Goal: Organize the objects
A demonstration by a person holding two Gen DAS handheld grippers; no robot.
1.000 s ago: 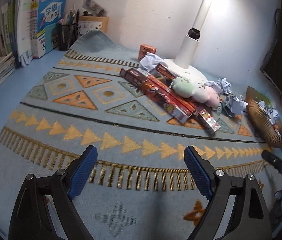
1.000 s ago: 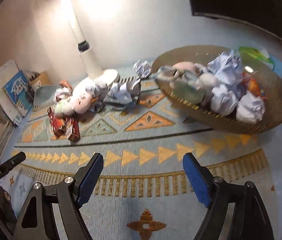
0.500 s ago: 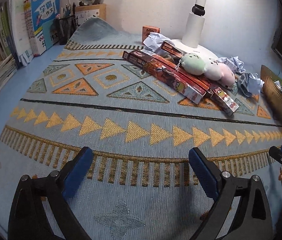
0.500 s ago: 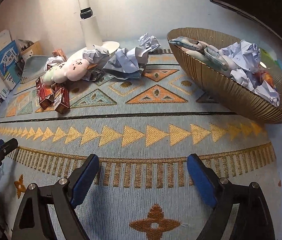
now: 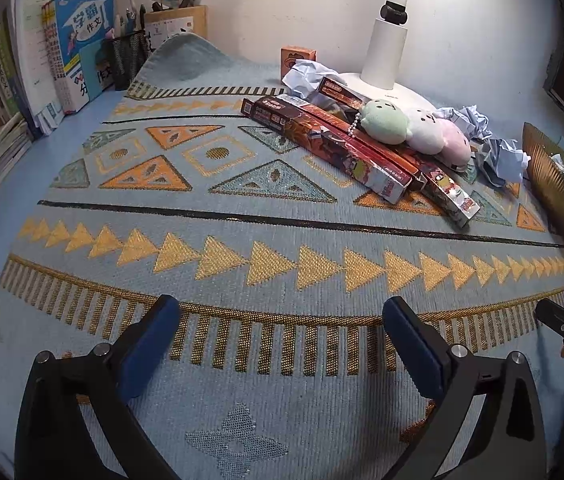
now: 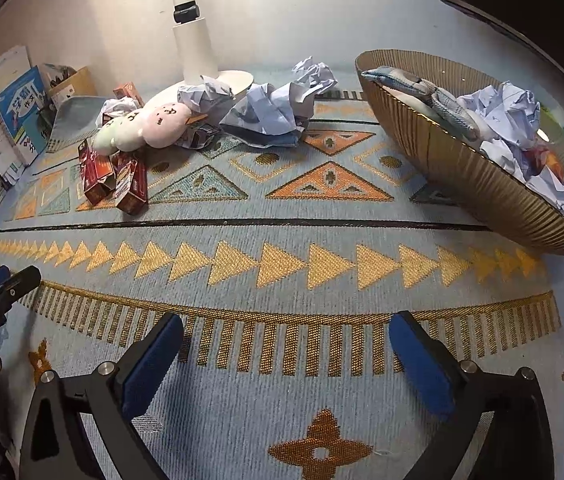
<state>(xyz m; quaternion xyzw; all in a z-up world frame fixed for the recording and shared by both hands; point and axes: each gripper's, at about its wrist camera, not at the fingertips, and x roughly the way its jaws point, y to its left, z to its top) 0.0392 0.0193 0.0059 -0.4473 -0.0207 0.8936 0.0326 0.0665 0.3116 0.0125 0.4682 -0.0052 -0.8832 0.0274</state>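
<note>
Woven patterned mat (image 5: 210,240) under lamp (image 5: 389,40)

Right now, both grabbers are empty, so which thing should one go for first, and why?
Probably ease the right gripper forward toward the big crumpled paper on the rug. Its jaws are open and empty, that paper lies loose beside the gold bowl, and the bowl already holds other crumpled papers, so it looks like the nearest easy pick.

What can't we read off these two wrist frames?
- Bowl, left view: cut off by the right edge; contents mostly hidden behind its wall.
- Bowl bottom, right view: buried under crumpled paper.
- Box labels, both views: too small to read.
- Lamp head: cut off by the top edge in both views.
- Books, left view: lower covers hidden by the pen holder.
</note>
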